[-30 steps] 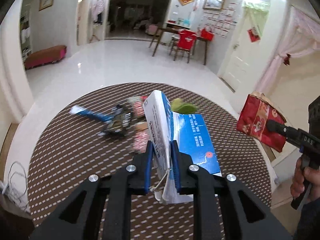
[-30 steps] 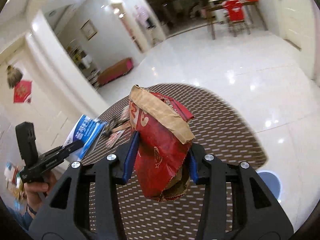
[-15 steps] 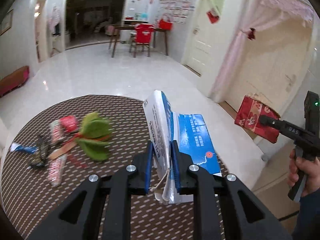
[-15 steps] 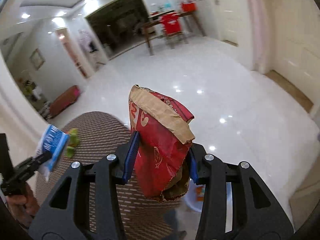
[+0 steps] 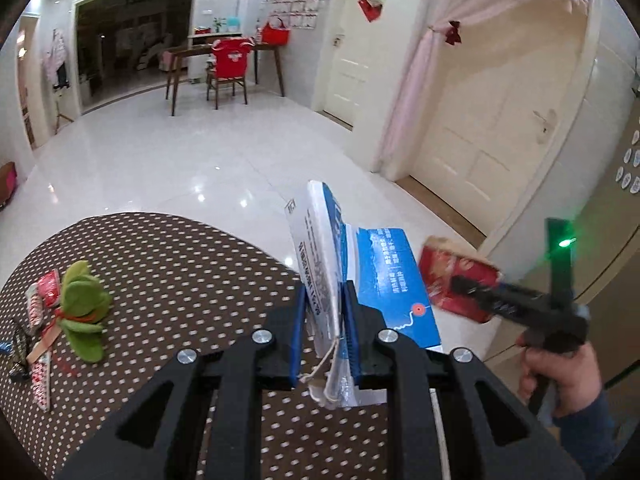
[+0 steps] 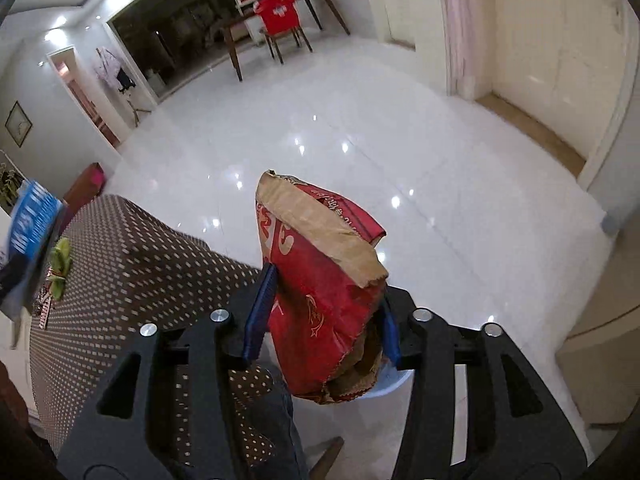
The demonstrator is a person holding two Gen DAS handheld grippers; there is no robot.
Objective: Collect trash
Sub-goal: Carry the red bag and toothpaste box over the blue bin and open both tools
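**Both tongs loaded, held off the table edge**

The left gripper (image 5: 323,328) is pinching a blue-and-white bag (image 5: 320,264) between its blue pads, the bag standing upright on edge with a loop of string hanging below the pinch. A blue flap of it spreads out to the right of the fingers. Under and to the left of this gripper lies the dotted table (image 5: 180,272), whose rim curves away just ahead of the fingertips.

Well to the left of the left gripper, on the table, sit a green leaf bundle (image 5: 84,312) and, beside it at the far left, some red-and-white wrappers (image 5: 42,300).

The right gripper (image 6: 322,320) is clamped on a red paper bag (image 6: 320,280), its brown folded top leaning to the right above the fingers. This gripper is held past the table's edge, with the white floor (image 6: 360,120) ahead and a pale round rim (image 6: 394,382), mostly hidden, directly beneath the bag. From the left wrist view the red bag appears blurred to the right of the blue one, near it, with the hand (image 5: 560,376) on the handle below.
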